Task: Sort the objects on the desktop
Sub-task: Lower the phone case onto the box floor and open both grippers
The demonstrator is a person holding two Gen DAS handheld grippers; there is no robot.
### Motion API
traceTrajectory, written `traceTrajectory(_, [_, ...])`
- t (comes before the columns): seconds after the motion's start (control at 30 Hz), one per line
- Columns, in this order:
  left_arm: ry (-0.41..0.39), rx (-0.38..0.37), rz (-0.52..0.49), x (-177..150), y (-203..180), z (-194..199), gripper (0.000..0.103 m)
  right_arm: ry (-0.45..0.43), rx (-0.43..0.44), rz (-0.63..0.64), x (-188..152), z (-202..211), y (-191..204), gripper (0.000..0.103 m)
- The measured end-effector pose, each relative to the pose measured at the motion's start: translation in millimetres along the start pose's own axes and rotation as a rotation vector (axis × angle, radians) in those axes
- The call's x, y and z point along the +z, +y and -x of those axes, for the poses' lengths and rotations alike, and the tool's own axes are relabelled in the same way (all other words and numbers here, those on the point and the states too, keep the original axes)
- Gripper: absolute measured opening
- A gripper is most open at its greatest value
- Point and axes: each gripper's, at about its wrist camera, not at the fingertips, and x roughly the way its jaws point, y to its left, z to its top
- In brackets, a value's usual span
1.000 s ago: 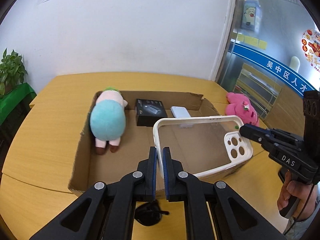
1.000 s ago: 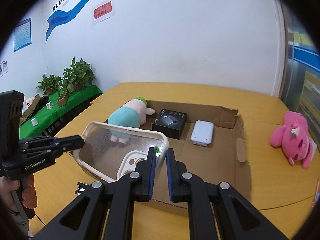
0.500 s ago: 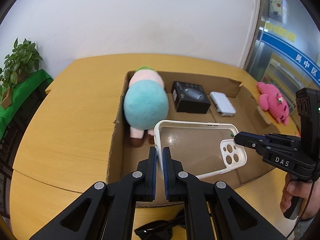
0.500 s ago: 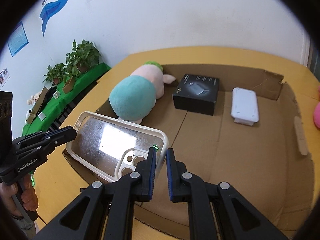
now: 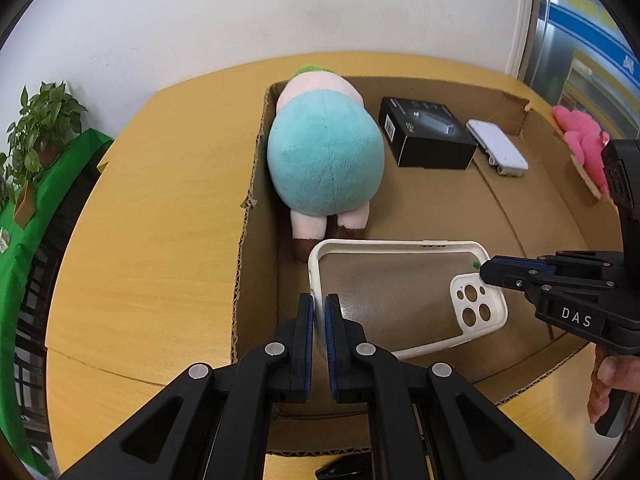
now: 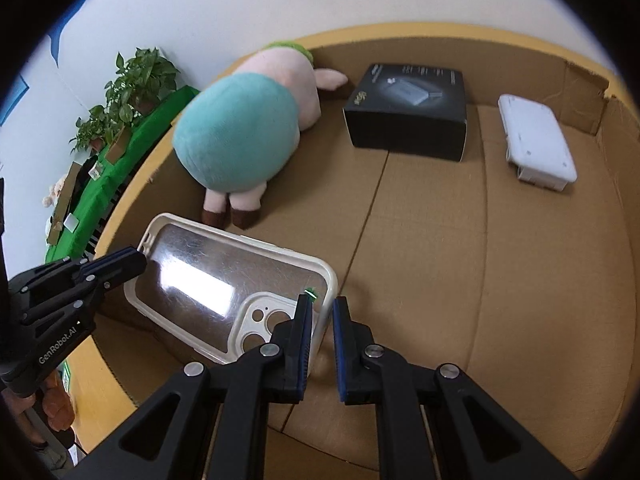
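A clear phone case with a cream rim (image 5: 400,292) hangs low over the near left part of an open cardboard box (image 5: 256,184). My left gripper (image 5: 319,309) is shut on the case's left rim. My right gripper (image 6: 322,309) pinches the rim at the camera-hole corner; it shows in the left wrist view (image 5: 486,270). The case also shows in the right wrist view (image 6: 224,280). In the box lie a teal and pink plush toy (image 5: 324,160), a black carton (image 5: 426,136) and a white device (image 5: 498,152).
A pink plush (image 5: 584,140) lies on the wooden table (image 5: 152,216) outside the box's right wall. A black object (image 5: 344,470) lies on the table below my left gripper. Potted plants (image 5: 36,128) stand on a green-covered table at the left.
Both grippers have carried the case forward and down, from above the box's near edge to low inside it, near the plush toy's feet.
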Motion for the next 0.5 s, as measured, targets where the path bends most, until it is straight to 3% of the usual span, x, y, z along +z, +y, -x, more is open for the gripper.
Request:
traceTrajectory(0.3, [0.088, 0.046, -0.037, 0, -4, -20, 0.004, 0.044, -0.008, -0.003, 1, -12, 1, 0.012])
traceTrajectory(0.5, [0.079, 0.019, -0.001, -1, 1, -17, 0.005, 0.024, 0.031, -0.026, 3, -7, -3, 0.02])
